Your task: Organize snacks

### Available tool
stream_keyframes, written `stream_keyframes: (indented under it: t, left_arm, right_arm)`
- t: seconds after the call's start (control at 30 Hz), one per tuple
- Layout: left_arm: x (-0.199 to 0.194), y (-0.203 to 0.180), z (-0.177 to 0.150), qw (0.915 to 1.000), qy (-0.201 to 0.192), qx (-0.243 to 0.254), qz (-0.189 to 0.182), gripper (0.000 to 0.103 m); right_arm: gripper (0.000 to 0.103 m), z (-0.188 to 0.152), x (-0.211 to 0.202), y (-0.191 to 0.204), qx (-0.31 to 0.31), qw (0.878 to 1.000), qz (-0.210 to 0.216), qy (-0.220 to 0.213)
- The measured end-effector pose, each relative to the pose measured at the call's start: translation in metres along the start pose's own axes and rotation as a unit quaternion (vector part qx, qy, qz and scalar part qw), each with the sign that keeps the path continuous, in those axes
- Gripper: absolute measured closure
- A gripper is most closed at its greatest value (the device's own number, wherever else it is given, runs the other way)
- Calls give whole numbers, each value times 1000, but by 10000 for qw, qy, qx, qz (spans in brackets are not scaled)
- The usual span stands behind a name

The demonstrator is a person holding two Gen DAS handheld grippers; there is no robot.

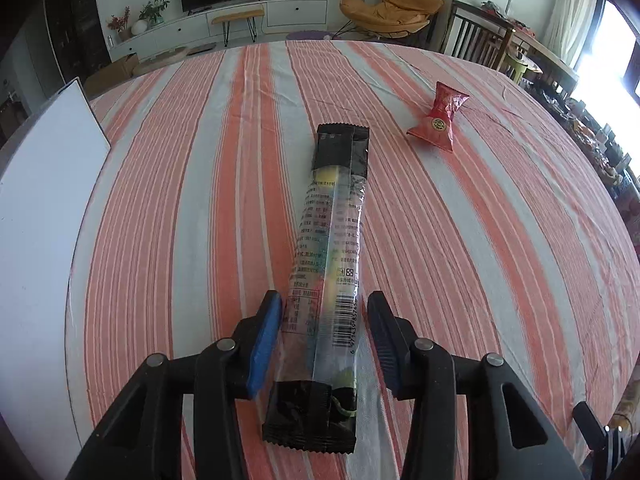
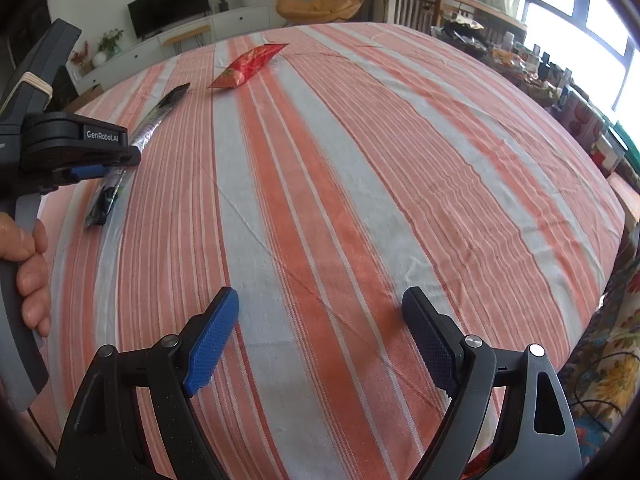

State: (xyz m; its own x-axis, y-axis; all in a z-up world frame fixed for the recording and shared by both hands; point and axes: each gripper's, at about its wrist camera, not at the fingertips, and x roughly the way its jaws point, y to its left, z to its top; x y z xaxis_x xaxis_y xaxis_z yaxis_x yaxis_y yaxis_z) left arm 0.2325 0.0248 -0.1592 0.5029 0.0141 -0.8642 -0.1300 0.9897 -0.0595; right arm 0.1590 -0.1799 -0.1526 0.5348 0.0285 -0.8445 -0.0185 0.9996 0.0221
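Observation:
A long clear snack packet (image 1: 328, 248) with black ends lies flat on the striped tablecloth (image 1: 180, 200). My left gripper (image 1: 324, 308) straddles its near half. The blue pads stand a little off each side of the wrapper, so the gripper is open. A small red snack packet (image 1: 440, 118) lies further off to the right. The right wrist view shows the left gripper (image 2: 120, 166) over the long packet (image 2: 158, 118), with the red packet (image 2: 248, 66) beyond. My right gripper (image 2: 320, 308) is open above bare cloth with nothing between its fingers.
A white board (image 1: 44, 208) lies at the table's left edge. A hand (image 2: 32, 272) grips the left tool's handle. Wooden chairs (image 1: 476, 40) and a cluttered side table (image 2: 532, 64) stand past the far right edge. The table edge (image 2: 608, 272) curves round on the right.

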Motion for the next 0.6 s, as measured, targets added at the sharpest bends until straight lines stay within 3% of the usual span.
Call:
stream_keyframes:
  t: [0.03,0.07,0.23,0.37,0.6]
  left_arm:
    - [-1,-2,-7,10000,-3,82,12,23]
    - [1,-2,-12,9999,6,143,11,10]
    - [12,-4,-8,9988,-241,406,94,0]
    - [20,3,9,9991,-316,213,194,0]
    - [23,5,16,9987,-366,345,126,0]
  right_arm:
    - [16,0,0,0,0,10000,3,0]
    - [16,0,0,0,1,10000,6,0]
    - [16,-1,1,1,-9,10000,6,-3]
    - [16,-2,1,1,-18,10000,8,-12]
    - [16,-2,1,1,-17,10000,10,-13]
